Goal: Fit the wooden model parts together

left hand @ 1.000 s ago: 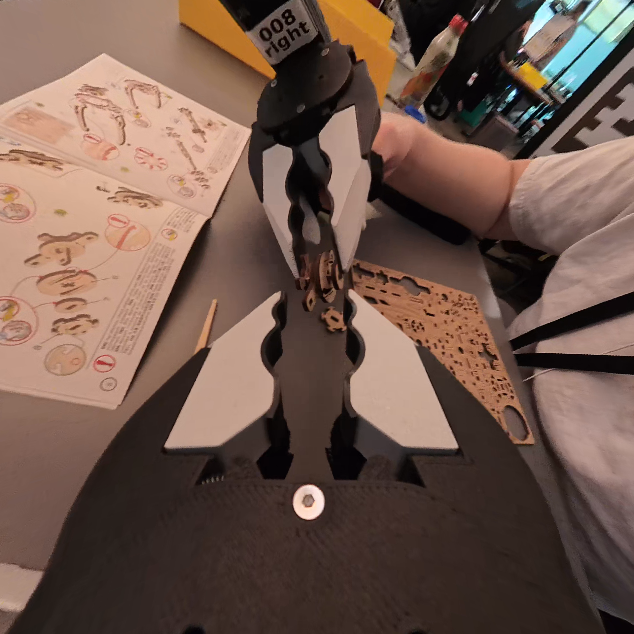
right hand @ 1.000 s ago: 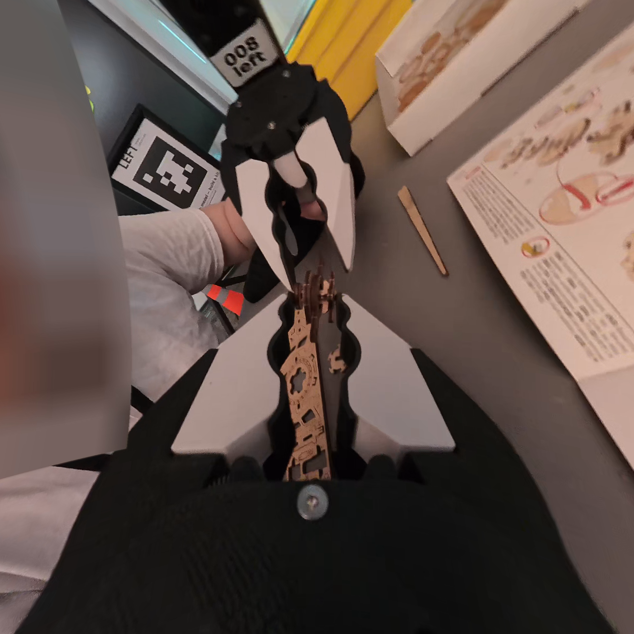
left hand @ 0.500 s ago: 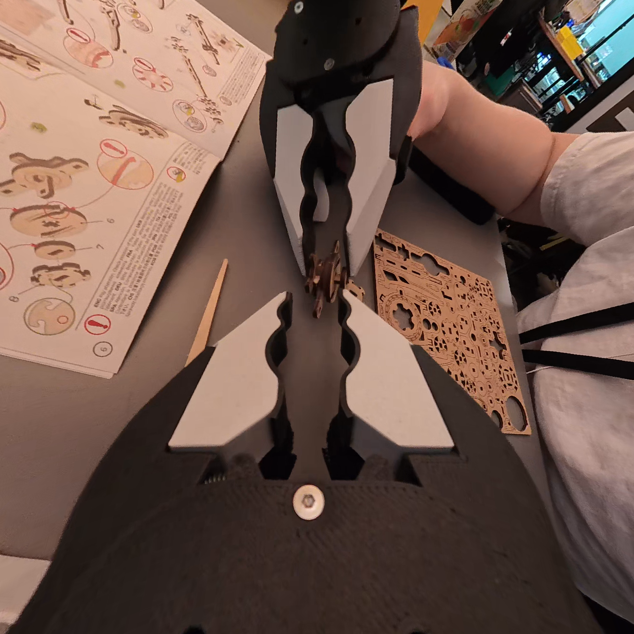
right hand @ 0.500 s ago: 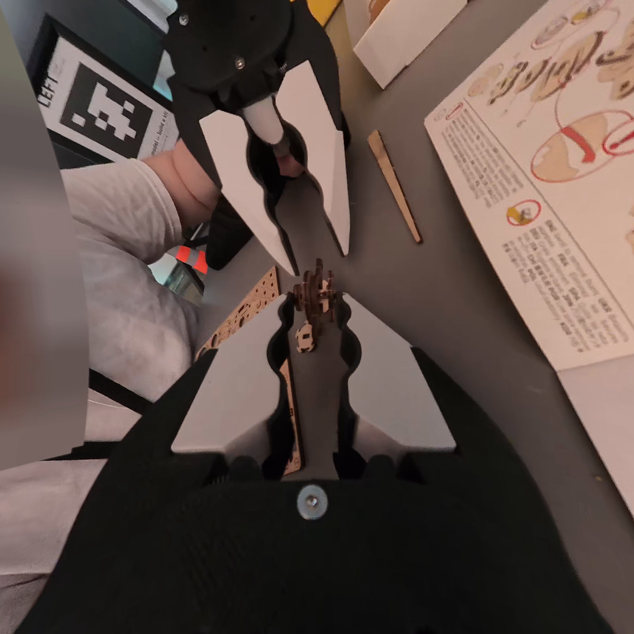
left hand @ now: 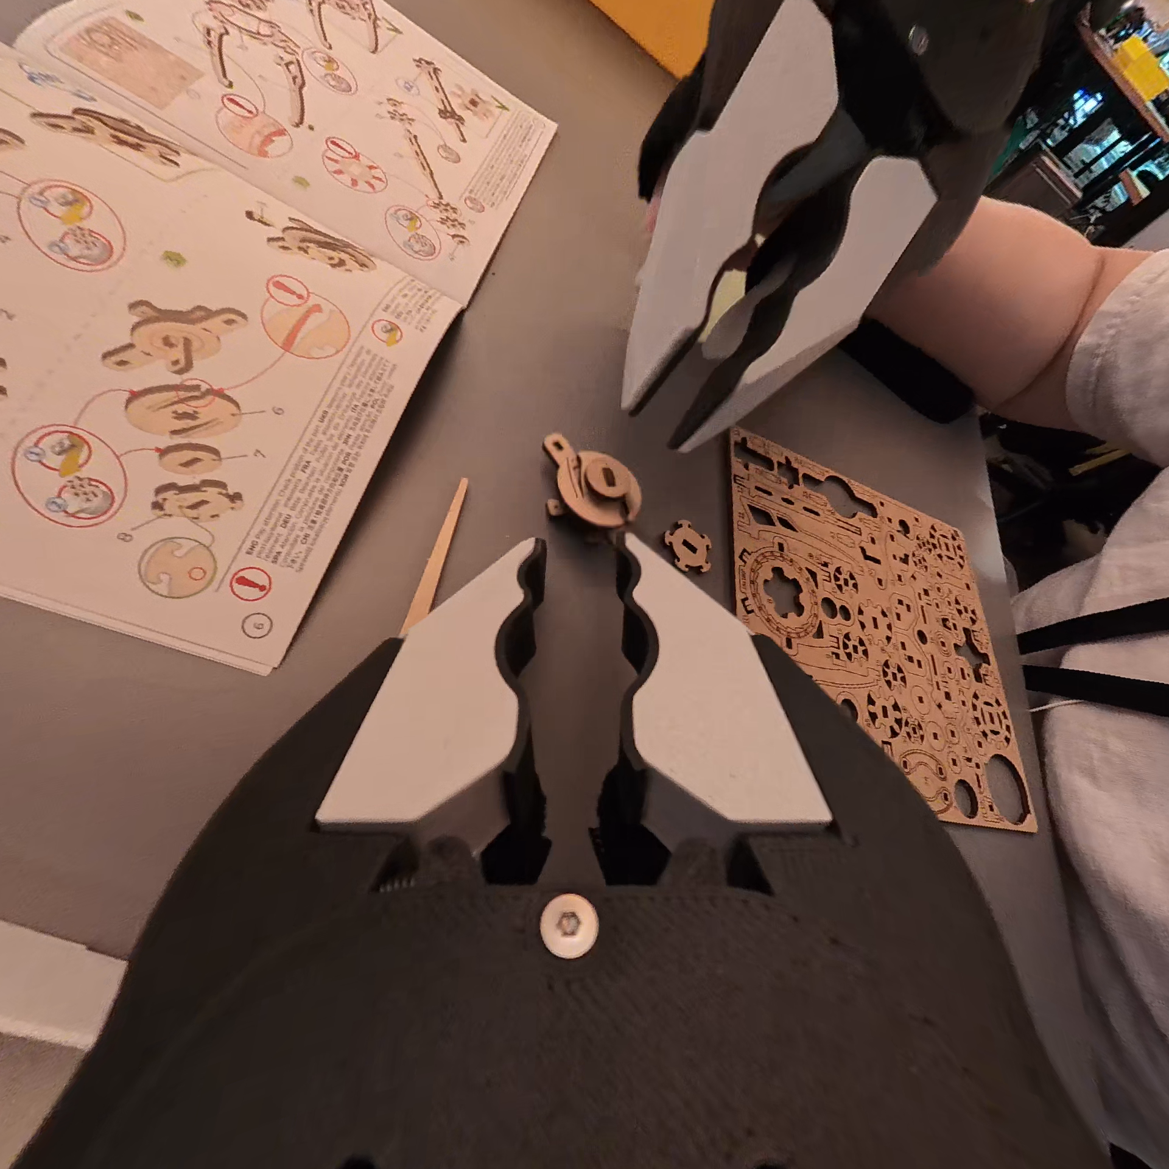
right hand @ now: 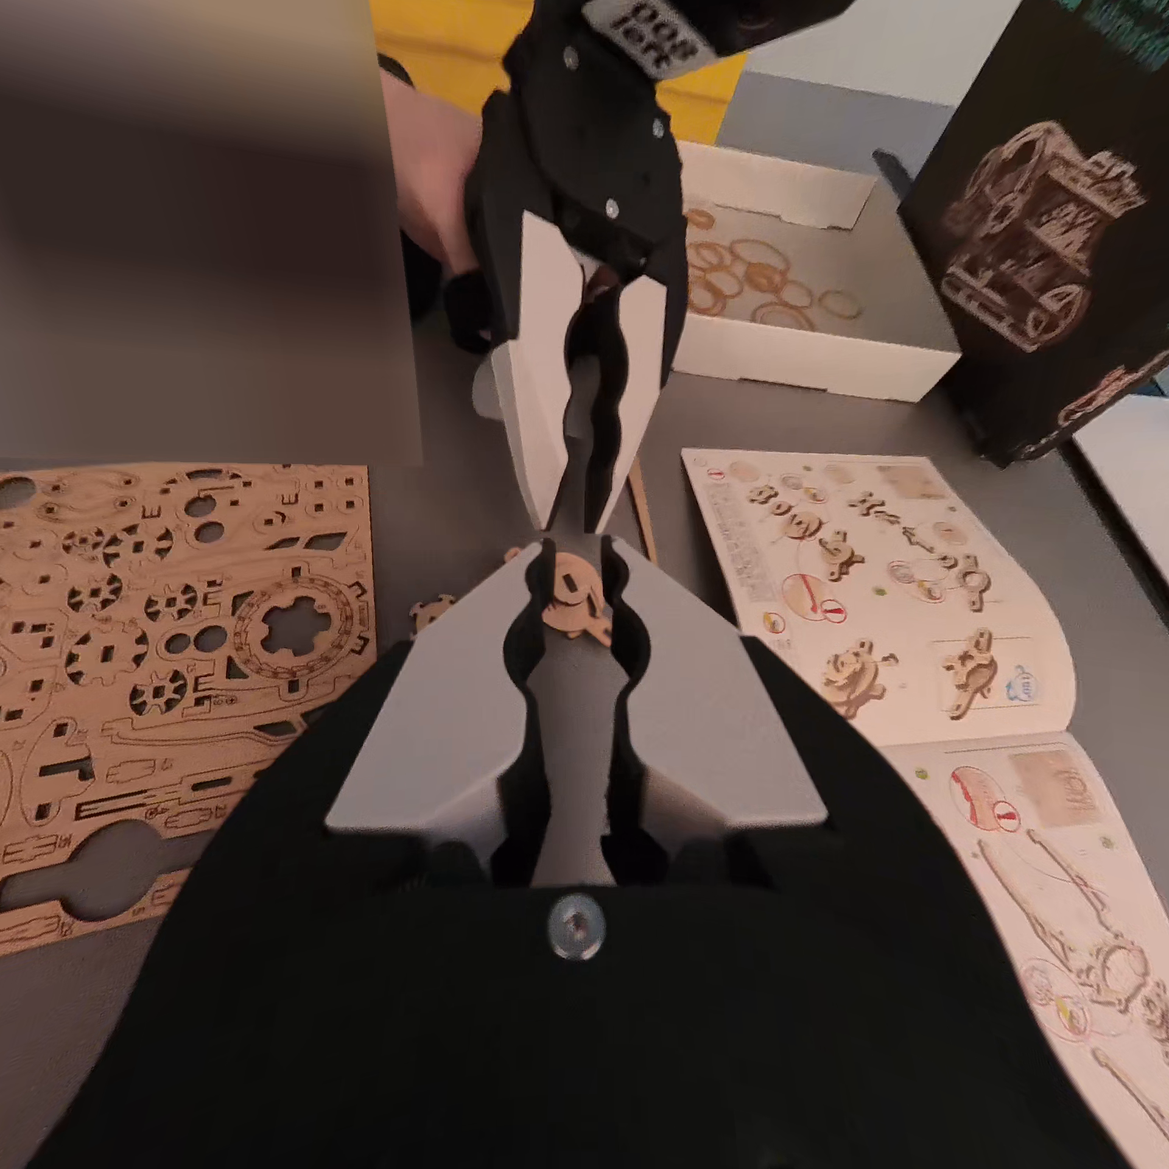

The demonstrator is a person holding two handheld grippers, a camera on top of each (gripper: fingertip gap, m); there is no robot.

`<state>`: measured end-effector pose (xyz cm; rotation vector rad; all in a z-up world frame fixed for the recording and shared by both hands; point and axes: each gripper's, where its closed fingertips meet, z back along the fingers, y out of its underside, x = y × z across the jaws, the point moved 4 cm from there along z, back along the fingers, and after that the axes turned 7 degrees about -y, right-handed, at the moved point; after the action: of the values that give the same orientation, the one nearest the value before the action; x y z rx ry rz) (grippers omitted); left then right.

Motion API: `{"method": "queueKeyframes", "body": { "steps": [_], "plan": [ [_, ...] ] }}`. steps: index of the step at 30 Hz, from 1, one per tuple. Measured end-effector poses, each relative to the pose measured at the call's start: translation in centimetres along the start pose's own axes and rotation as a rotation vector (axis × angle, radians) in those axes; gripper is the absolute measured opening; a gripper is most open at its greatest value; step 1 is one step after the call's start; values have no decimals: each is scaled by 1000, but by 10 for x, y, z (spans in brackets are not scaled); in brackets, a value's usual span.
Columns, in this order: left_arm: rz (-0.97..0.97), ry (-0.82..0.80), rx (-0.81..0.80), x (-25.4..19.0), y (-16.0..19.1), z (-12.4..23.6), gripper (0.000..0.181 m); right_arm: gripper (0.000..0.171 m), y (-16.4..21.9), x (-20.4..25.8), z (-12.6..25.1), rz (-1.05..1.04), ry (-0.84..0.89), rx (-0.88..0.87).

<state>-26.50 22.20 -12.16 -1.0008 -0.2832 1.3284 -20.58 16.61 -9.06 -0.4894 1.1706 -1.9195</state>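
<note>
A small wooden assembly [left hand: 591, 490] of a disc and a lever lies flat on the grey table, free of both grippers. My left gripper [left hand: 581, 541] is open and empty, its tips just short of the assembly. My right gripper [left hand: 658, 424] hangs above and to the right of it, jaws a narrow gap apart and empty. In the right wrist view the assembly [right hand: 572, 594] shows on the table through the gap of my right gripper [right hand: 574, 541], with the left gripper [right hand: 569, 528] opposite. A small loose gear [left hand: 687, 545] lies beside the assembly.
A laser-cut plywood sheet [left hand: 885, 632] lies to the right, an open instruction booklet [left hand: 190, 316] to the left, a thin wooden stick [left hand: 436, 556] between. A white box [right hand: 791, 360] with rubber bands and a black box [right hand: 1044, 253] stand farther off. A person's arm [left hand: 980, 316] reaches in.
The right gripper held the assembly in the air between both grippers; the assembly now lies on the table. The right gripper has let go and lifted away. Both jaws have narrowed.
</note>
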Motion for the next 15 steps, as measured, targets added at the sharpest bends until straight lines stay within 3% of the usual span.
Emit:
{"method": "queueKeyframes", "body": {
  "steps": [5,15],
  "plan": [
    [-8,-9,6,0,1,-1,22,14,11,0,-6,-63,-44,44],
    [-5,-22,-20,0,-2,-2,23,7,16,1,-12,47,-32,156]
  ]
}}
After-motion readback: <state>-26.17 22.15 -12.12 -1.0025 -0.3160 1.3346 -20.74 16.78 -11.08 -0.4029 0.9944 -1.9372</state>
